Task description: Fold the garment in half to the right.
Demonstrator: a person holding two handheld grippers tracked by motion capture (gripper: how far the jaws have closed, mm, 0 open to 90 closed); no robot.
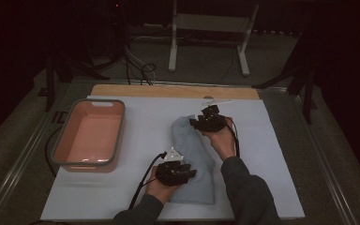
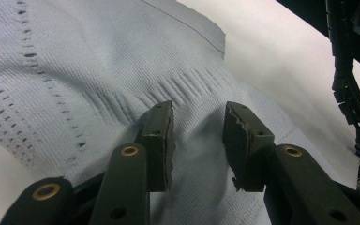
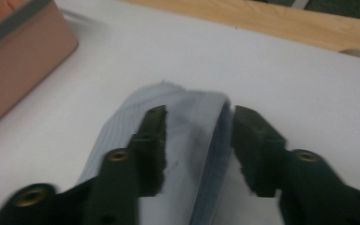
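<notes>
A pale blue knitted cloth (image 1: 194, 157) lies folded lengthwise on the white mat (image 1: 140, 126). My left gripper (image 1: 191, 174) rests on the cloth's near end, held from below by a hand. In the left gripper view its jaws stand apart, tips (image 2: 198, 117) down on the ribbed fabric (image 2: 98, 56), which wrinkles by the left pad. My right gripper (image 1: 193, 123) is at the cloth's far end. In the right gripper view its jaws (image 3: 198, 119) stand apart, astride the folded end of the cloth (image 3: 187, 105), with a gap between pads and fabric.
A pink basin with a grey rim (image 1: 118, 136) stands at the left of the mat and shows at the corner of the right gripper view (image 3: 18, 61). A wooden strip (image 1: 168, 91) borders the mat's far edge. A white metal frame (image 1: 206, 23) stands beyond the table.
</notes>
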